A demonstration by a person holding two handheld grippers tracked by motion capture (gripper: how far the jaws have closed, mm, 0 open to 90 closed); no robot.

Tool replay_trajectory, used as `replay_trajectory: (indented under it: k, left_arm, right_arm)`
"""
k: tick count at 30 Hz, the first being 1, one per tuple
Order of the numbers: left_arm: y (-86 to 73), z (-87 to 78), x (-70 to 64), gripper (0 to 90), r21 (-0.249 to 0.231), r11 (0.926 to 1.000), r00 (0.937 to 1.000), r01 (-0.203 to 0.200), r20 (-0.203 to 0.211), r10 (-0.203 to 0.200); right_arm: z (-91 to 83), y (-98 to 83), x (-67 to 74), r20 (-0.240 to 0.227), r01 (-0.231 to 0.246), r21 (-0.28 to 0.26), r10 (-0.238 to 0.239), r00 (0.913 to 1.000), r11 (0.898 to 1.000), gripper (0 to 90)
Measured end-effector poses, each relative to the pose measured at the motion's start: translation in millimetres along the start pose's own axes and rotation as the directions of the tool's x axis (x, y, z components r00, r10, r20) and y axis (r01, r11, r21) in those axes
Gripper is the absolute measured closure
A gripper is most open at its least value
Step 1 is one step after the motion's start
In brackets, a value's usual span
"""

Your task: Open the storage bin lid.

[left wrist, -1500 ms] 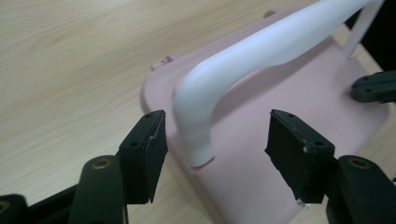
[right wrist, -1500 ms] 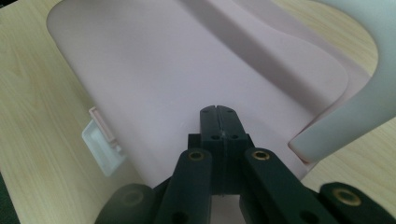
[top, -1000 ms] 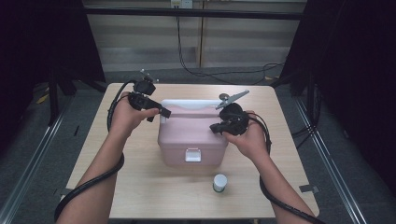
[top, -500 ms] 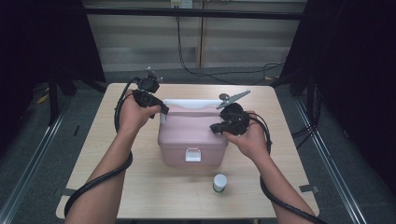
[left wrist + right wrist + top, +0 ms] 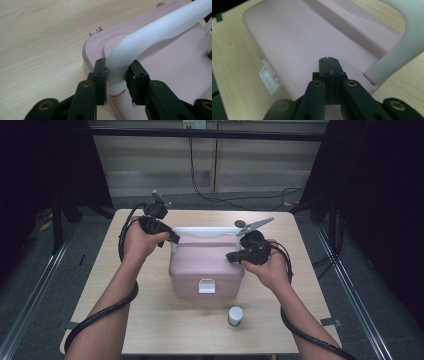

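High view: pink box (image 5: 205,265) sits mid-table (image 5: 150,330). Left gripper view: left claw (image 5: 115,75), just closed, clamps the white handle (image 5: 150,32) near its root (could slip sideways). Right gripper view: right claw (image 5: 329,61) together, pressing the lid.

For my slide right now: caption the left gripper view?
Left hand-held gripper clamps the white handle of a pink box.

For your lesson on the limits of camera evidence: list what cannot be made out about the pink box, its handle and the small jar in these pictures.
- Box contents: hidden by its shut lid, all views.
- Handle far end: cut off by the top edge, left gripper view.
- Jar label: too small, high view.
- Right gripper tips touching the lid or not: own jaws hide it, right gripper view.
- Left gripper pads pressing on the handle: contact line too tight to tell.
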State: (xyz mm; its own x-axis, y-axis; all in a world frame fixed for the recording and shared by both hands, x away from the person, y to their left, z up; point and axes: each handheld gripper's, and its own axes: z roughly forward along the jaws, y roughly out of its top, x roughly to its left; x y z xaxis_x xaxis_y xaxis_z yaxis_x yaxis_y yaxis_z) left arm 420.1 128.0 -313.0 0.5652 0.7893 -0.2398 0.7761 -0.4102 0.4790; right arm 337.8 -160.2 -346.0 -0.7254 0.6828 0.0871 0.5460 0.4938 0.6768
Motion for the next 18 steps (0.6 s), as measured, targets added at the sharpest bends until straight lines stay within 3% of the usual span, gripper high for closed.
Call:
replay_trajectory:
  k: [10, 18]
  left_arm:
    - [3.0, -7.7, 0.8, 70.8, -0.007, 1.0000, 0.9999, 0.001, 0.017, -0.001]
    - [9.4, -15.5, 1.6, 70.8, -0.023, 0.9997, 0.9998, 0.012, 0.017, -0.012]
  right_arm:
    - [-25.0, -13.2, -15.5, 0.030, -0.030, -0.007, 0.030, 0.9991, 1.000, 90.0]
    - [-34.4, -26.2, -24.2, 0.047, -0.020, 0.011, 0.020, 0.9987, 1.000, 90.0]
